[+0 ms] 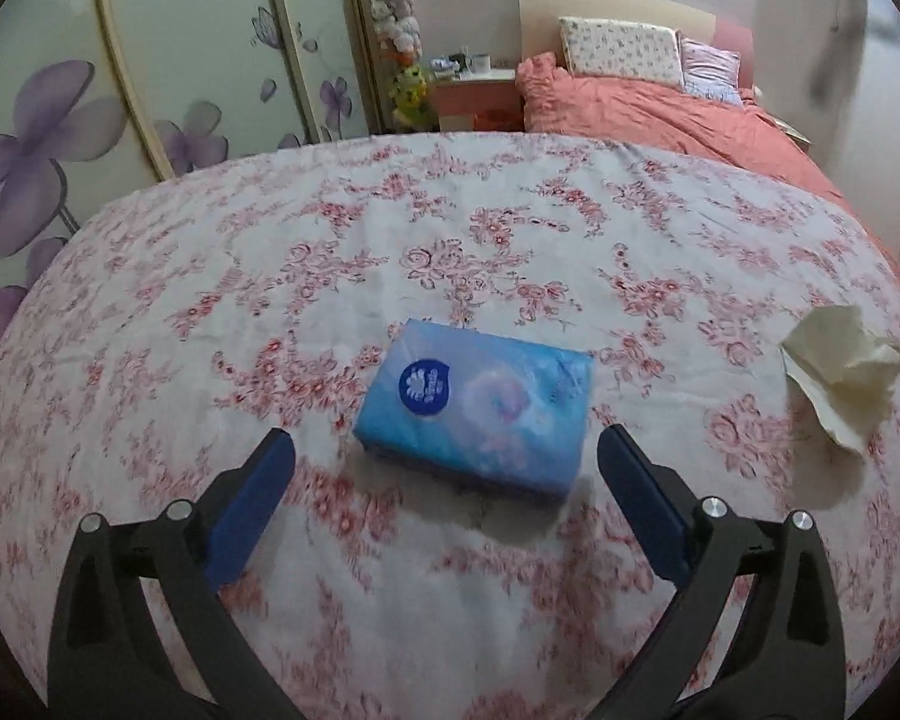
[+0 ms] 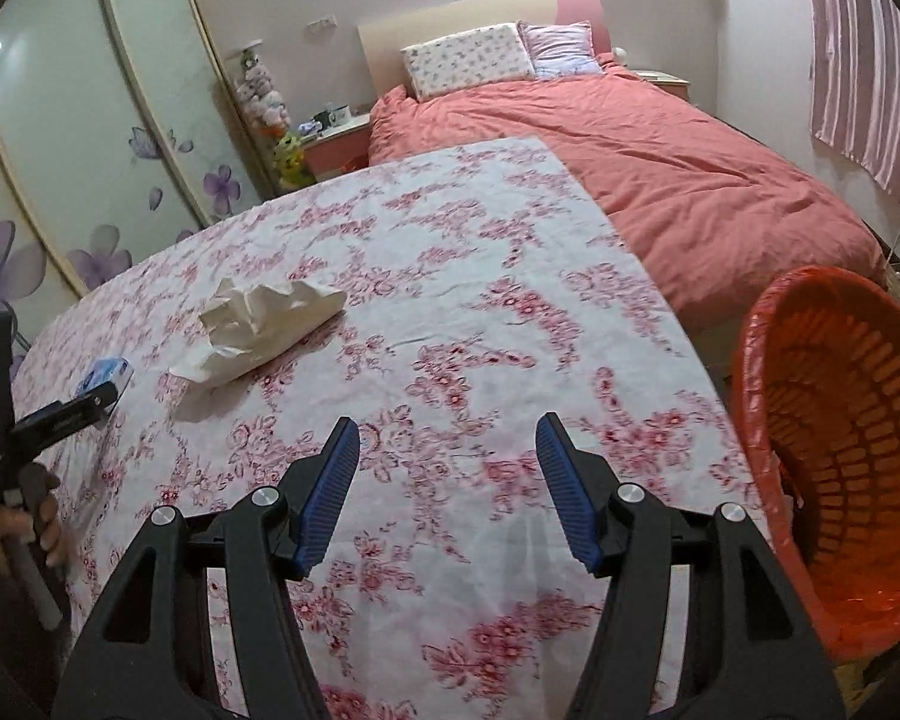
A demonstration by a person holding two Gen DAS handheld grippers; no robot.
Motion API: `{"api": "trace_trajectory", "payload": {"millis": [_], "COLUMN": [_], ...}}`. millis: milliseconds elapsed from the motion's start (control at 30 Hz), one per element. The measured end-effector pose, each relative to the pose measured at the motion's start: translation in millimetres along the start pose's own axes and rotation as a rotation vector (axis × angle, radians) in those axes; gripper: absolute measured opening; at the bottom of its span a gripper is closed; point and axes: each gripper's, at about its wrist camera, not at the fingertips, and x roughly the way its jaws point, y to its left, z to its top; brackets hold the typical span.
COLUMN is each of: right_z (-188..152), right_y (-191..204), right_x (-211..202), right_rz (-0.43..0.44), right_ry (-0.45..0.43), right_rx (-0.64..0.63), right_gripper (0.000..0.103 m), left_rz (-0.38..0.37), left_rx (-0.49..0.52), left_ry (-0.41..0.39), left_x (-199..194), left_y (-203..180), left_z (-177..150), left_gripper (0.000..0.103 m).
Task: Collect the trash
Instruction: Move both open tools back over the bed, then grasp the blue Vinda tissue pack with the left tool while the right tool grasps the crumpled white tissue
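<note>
Crumpled tissue (image 2: 264, 330) on floral table (image 2: 450, 300), both grippers' fingers apart

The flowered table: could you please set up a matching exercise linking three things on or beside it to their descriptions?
Things:
1. tissue pack
2. crumpled tissue
3. basket

Descriptions:
A. orange-red, off the table's edge
B. blue, lying flat ahead of the open left tongs
C. cream, loose on the flowered cloth

Pairs: 1-B, 2-C, 3-A
</note>
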Motion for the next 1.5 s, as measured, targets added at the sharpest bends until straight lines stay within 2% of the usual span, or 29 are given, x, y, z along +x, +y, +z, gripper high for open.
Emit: {"api": "trace_trajectory", "payload": {"millis": [100, 200, 333, 400, 567, 767, 867, 1100, 1133, 1167, 1200, 1333, 1500], "right_z": [0, -1, 1, 3, 13, 28, 39, 55, 55, 54, 52, 47, 40], "right_y": [5, 9, 18, 24, 57, 96, 115, 136, 136, 135, 134, 125, 108], "right_x": [6, 11, 17, 20, 34, 48, 59, 101, 108, 111, 111, 104, 86], "right_rz": [0.006, 0.008, 0.017, 0.024, 0.064, 0.078, 0.059, -0.025, -0.040, -0.051, -0.064, -0.030, -0.010], "right_ry": [0.012, 0.022, 0.031, 0.032, 0.029, -0.022, -0.049, 0.027, 0.044, 0.052, 0.053, 0.049, 0.061], "right_rx": [0.001, -0.003, -0.013, -0.018, -0.048, -0.039, -0.048, -0.105, -0.113, -0.121, -0.129, -0.146, -0.136], "right_gripper": [0.062, 0.062, 0.062, 0.066, 0.068, 0.089, 0.093, 0.092, 0.086, 0.075, 0.071, 0.065, 0.065], "left_rz": [-0.019, -0.086, -0.106, -0.111, -0.096, -0.087, -0.091, -0.091, -0.092, -0.091, -0.091, -0.090, -0.091], "left_rx": [-0.009, -0.021, 0.008, 0.021, 0.008, -0.007, -0.012, -0.017, -0.018, -0.017, -0.017, -0.017, -0.020], "left_ry": [0.021, 0.030, 0.026, 0.028, 0.027, 0.030, 0.031, 0.034, 0.034, 0.034, 0.034, 0.034, 0.031], "left_x": [9, 12, 5, -2, -8, -8, -8, -8, -8, -8, -8, -9, -9], "left_y": [1, 1, -4, -5, 4, 8, 8, 11, 11, 11, 10, 11, 11], "left_z": [5, 7, -3, -11, -24, -24, -25, -26, -26, -26, -26, -26, -26], "left_gripper": [0.097, 0.078, 0.077, 0.077, 0.078, 0.080, 0.080, 0.082, 0.082, 0.082, 0.082, 0.082, 0.081]}}
